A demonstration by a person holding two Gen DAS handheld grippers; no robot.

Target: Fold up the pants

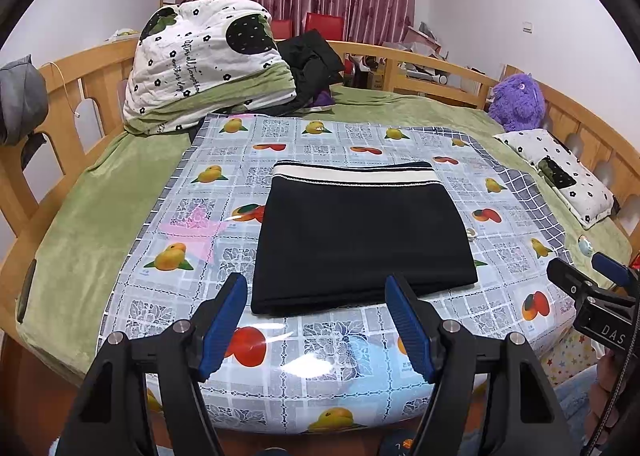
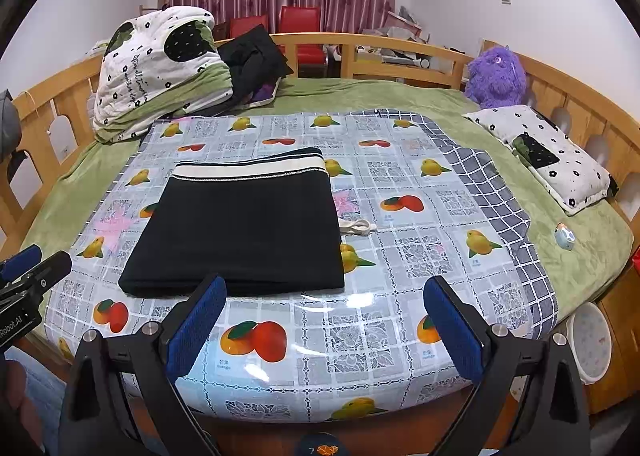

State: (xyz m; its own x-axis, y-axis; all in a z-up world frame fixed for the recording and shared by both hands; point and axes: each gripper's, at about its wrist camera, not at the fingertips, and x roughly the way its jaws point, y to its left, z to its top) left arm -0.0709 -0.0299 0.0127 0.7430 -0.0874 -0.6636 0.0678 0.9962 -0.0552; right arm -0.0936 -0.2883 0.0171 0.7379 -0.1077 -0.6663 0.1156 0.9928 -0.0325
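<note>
The black pants (image 1: 360,240) lie folded into a flat rectangle on the fruit-print plastic sheet (image 1: 280,372), with the cream-striped waistband at the far edge. They also show in the right wrist view (image 2: 244,232). My left gripper (image 1: 316,288) is open and empty, held just in front of the pants' near edge. My right gripper (image 2: 324,296) is open and empty, near the sheet's front edge, to the right of the pants. The right gripper also shows at the right edge of the left wrist view (image 1: 588,276).
A folded quilt (image 1: 200,63) and dark clothes (image 1: 312,67) sit at the back left of the green bed (image 1: 92,223). A purple plush toy (image 1: 518,97) and a pillow (image 1: 560,171) lie at the right. Wooden rails (image 1: 80,95) ring the bed. A small cream strap (image 2: 356,226) lies beside the pants.
</note>
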